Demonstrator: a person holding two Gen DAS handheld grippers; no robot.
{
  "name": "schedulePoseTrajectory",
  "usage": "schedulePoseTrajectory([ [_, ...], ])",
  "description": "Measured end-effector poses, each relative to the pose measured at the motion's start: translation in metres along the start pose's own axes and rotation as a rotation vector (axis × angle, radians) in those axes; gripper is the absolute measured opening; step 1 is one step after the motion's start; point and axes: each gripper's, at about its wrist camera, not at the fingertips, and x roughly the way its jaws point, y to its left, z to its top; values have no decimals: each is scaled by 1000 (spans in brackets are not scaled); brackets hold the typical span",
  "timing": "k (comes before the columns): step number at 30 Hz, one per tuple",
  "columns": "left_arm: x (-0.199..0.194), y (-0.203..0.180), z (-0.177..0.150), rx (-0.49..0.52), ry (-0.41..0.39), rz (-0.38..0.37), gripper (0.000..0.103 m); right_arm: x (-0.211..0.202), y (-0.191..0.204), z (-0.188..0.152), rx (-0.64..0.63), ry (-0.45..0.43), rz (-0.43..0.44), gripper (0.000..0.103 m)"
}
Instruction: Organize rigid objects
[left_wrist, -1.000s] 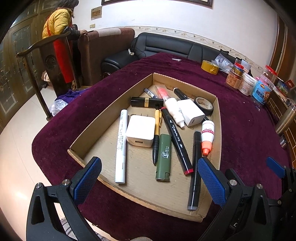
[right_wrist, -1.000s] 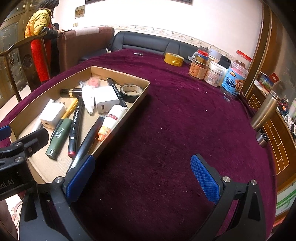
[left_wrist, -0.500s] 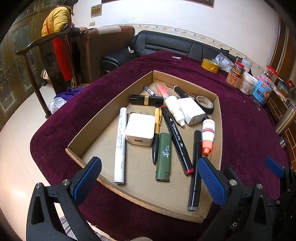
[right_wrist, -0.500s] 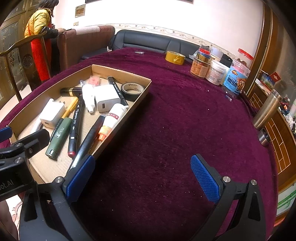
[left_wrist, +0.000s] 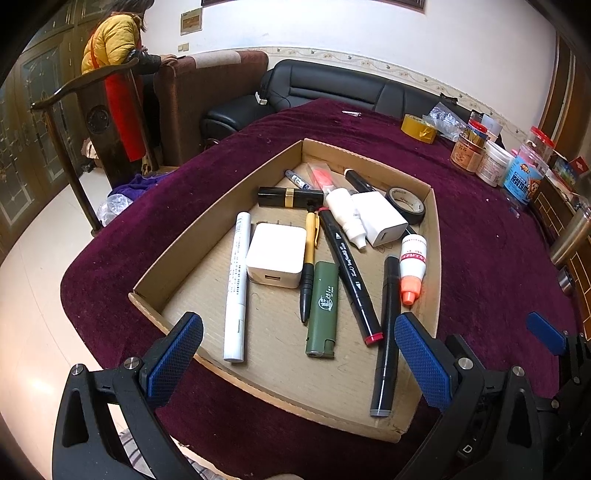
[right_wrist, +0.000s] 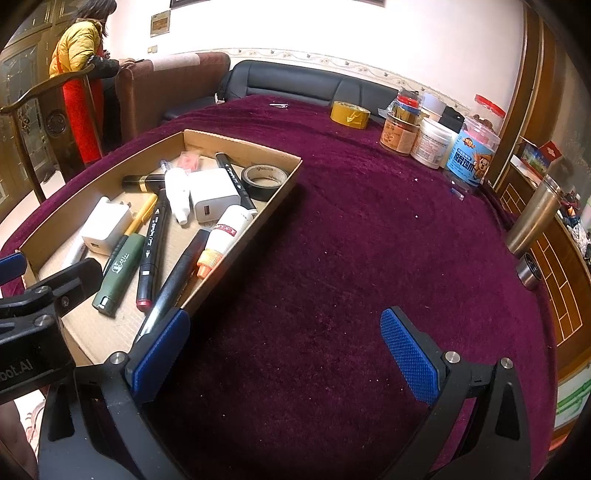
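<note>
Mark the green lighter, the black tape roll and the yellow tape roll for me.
green lighter (left_wrist: 322, 308): left wrist view, middle of its body.
black tape roll (left_wrist: 406, 204): left wrist view, near side of the ring.
yellow tape roll (right_wrist: 349, 115): right wrist view, outer side wall.

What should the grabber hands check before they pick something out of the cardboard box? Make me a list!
1. Left gripper open, nothing in it: ok.
2. Right gripper open, nothing in it: ok.
3. Left gripper faces the cardboard box: ok.
4. Right gripper is over the box: not ok, it hangs over bare purple tablecloth beside it.
5. Green lighter lies free on top: ok.
6. Red-tipped marker has room around it: not ok, the white bottle crowds its far end.
</note>
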Motion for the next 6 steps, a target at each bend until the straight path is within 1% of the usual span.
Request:
schedulePoseTrajectory([
  [6, -3, -1, 0, -4, -5, 12, 102, -2, -6, 0, 12, -6, 7, 103],
])
